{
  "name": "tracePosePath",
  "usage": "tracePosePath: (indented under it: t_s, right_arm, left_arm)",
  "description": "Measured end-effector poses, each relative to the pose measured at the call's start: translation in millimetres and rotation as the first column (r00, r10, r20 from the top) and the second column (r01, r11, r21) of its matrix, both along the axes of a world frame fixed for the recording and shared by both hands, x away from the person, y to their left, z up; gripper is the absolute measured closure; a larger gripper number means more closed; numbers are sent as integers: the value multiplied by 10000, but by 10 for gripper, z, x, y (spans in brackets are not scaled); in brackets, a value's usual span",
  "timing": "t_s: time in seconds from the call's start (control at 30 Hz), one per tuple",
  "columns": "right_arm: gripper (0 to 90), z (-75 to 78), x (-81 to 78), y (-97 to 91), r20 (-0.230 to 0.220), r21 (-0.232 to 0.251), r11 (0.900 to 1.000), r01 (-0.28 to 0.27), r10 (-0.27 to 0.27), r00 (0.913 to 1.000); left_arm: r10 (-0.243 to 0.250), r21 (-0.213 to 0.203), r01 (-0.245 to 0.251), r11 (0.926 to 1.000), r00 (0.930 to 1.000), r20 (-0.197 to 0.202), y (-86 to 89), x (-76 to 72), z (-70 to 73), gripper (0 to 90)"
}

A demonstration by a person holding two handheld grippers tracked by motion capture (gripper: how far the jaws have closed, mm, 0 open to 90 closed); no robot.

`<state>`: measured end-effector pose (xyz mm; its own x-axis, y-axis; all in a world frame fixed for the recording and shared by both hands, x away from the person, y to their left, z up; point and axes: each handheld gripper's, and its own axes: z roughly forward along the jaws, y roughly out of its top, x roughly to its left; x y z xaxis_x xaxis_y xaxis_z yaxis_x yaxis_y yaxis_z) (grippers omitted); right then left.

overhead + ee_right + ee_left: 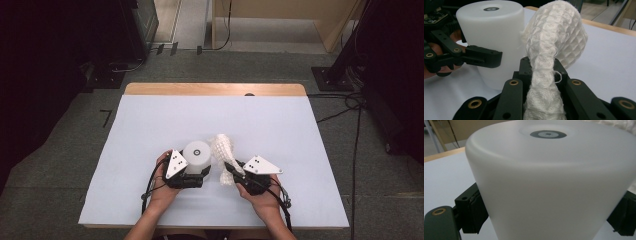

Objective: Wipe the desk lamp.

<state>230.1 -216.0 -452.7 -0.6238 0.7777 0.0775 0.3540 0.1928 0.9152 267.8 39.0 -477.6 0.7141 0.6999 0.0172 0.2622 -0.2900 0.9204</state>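
A white matte cylinder (196,151) with a dark ring mark on its top stands upright on the white table cover (165,120). My left gripper (196,169) is shut on it, one jaw on each side low down; in the left gripper view the cylinder (549,170) sits close between the black pads (471,212). A white waffle-weave cloth (222,146) rises bunched just right of the cylinder and touches it. My right gripper (231,168) is shut on the cloth's lower part. In the right gripper view the cloth (554,37) runs up from between the jaws (541,68), beside the cylinder (491,30).
The table's wooden edge (215,89) shows along the far side. Cables (350,105) and a black stand foot (330,77) lie on the grey floor at the right. Dark equipment (50,65) stands at the left.
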Motion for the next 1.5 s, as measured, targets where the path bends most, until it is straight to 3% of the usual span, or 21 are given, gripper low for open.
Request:
tracePosePath:
  t_s: [0.17, 0.3, 0.37, 0.43, 0.5, 0.57, 0.63, 0.73, 0.93, 1.07, 1.23, 1.4, 1.5]
  right_arm:
    - [755, -38, 12, -11, -128, -57, 9999, 88, -89, 9999]
    - [753, -68, 20, -12, -153, -79, 10000, 43, -44, 9999]
    - [753, -86, 27, -13, -273, -38, 10000, 42, -43, 9996]
    - [753, -97, 34, -16, -343, -37, 10000, 85, -86, 9994]
    - [753, -111, 41, -17, -369, -38, 9999, 96, -98, 9993]
    - [752, -122, 39, -7, -398, -79, 9999, 104, -107, 9992]
    - [752, -131, 38, 5, -395, -128, 9999, 74, -79, 9992]
    - [752, -141, 36, 20, -435, -151, 9999, 72, -78, 9990]
    - [752, -156, 29, 53, -497, -227, 9997, 29, -40, 9988]
    - [752, -178, 26, 99, -537, -314, 9995, -90, 73, 9985]
    - [752, -200, 16, 160, -628, -331, 9992, -223, 202, 9978]
    - [756, -135, 8, 145, -630, 76, 9993, -370, 374, 9973]
    - [758, -50, -6, 109, -319, 233, 9989, -410, 418, 9986]
  left_arm:
    - [145, 116, -146, 9998, 9999, 93, -18, -15, -20, 79]
    - [650, 70, -649, 9979, 9976, -236, -21, -40, 10, 0]
    - [1073, -204, -1080, 9939, 9937, -315, -33, -70, 19, 0]
    - [1519, -193, -1526, 9881, 9878, -335, -76, -106, 27, 0]
    - [2246, -101, -2249, 9743, 9741, -280, -132, -142, 39, 0]
    - [2520, 5, -2521, 9677, 9673, -270, -175, -153, 38, 0]
    - [2611, 220, -2608, 9651, 9652, -131, -206, -164, 25, 18]
    - [2516, 232, -2516, 9676, 9678, -3, -208, -183, 32, 82]
    - [2151, 283, -2153, 9761, 9765, 96, -152, -168, 79, 86]
    - [1623, -517, -1615, 9855, 9867, 115, -78, -171, 192, 87]
    - [827, -746, -810, 9939, 9964, 206, -106, -215, 238, 87]
    - [443, -506, -434, 9978, 9989, 156, -164, -227, 200, 87]
    - [315, -356, -313, 9989, 9995, 48, -187, -219, 168, 87]
